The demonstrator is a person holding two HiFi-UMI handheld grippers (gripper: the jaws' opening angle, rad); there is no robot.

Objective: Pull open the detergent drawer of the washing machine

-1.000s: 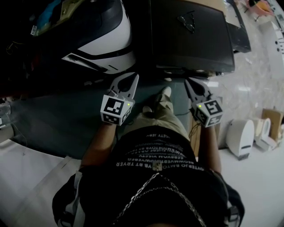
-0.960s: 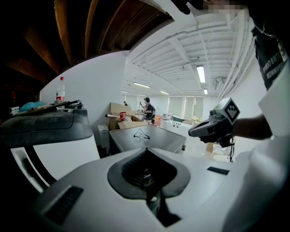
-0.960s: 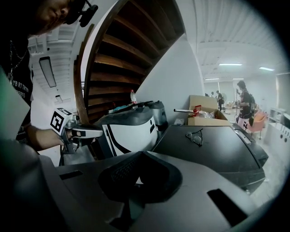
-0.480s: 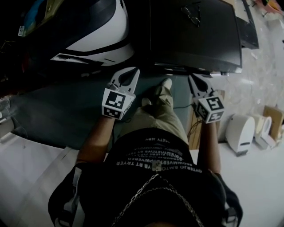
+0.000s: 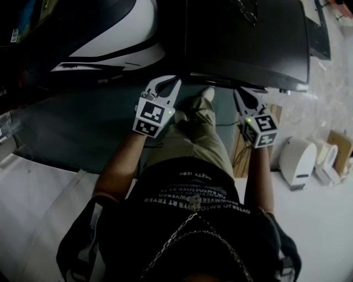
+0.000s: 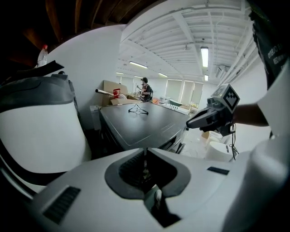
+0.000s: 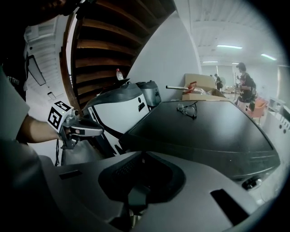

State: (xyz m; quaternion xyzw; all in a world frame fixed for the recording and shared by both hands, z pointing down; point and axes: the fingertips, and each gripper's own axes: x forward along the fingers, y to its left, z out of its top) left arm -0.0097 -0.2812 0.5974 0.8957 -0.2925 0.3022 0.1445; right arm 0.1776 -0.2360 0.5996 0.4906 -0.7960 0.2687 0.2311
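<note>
A black machine with a flat dark top stands in front of me, also seen in the left gripper view and the right gripper view. I cannot pick out a detergent drawer on it. My left gripper hangs shut and empty just short of the machine's front left corner. My right gripper is shut and empty too, below the front edge further right. Each gripper shows in the other's view: the right gripper and the left gripper. Their own jaws meet closed, left gripper, right gripper.
A pair of glasses lies on the black top. A white-and-black appliance stands to the left. A teal mat covers the floor. White bins and a cardboard box sit at the right. A person stands far back.
Both grippers have sunk and come closer to the black machine's front edge, side by side. Their jaws stayed shut and empty.
</note>
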